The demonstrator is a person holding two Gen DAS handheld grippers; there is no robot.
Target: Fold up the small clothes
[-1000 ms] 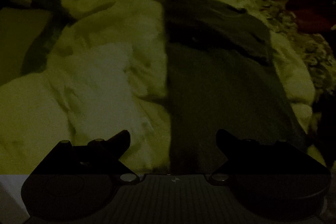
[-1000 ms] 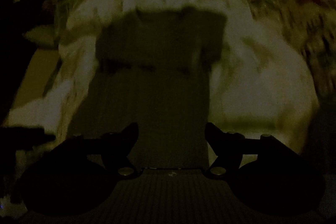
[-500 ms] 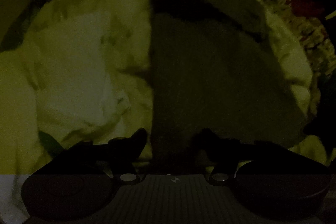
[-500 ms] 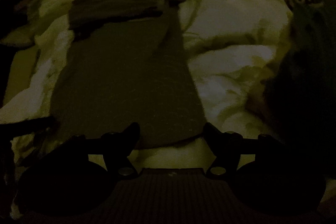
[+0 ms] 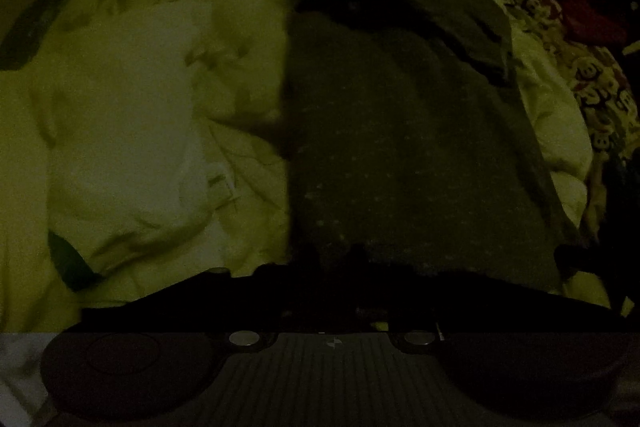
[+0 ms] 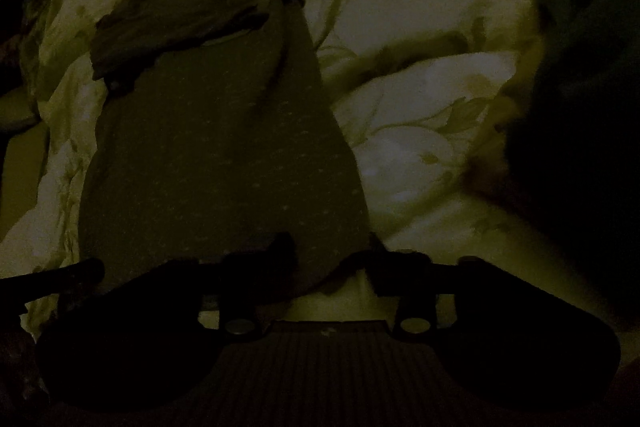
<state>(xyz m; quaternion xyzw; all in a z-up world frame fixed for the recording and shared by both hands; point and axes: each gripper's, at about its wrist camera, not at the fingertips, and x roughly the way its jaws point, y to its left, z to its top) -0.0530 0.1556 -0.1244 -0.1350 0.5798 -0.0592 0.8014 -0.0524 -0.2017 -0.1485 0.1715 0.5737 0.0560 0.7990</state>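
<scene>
A small dark garment (image 5: 400, 155) is being laid out lengthwise on a pale, rumpled quilt (image 5: 132, 99) on a bed, with its upper part already doubled over at the far end. Its near hem is being taken at both corners, presumably so that the bottom can be lifted evenly and carried up over the rest in one fold.

The left claw (image 5: 340, 267) is being closed on the hem near the garment's left edge; its jaws have just been closing, with the dark cloth lying between them, though in this dim light it cannot be told whether the cloth is already being pinched. The right claw (image 6: 332, 259) is being brought in at the garment's (image 6: 224, 155) right bottom corner; its jaws have just been closing too, and the corner of the hem is being gathered between them, with a gap apparently left at the right finger, so a firm pinch is not yet judged to be made.

A patterned cloth (image 5: 592, 79) is being left well aside at the right edge of the quilt (image 6: 420, 131).
</scene>
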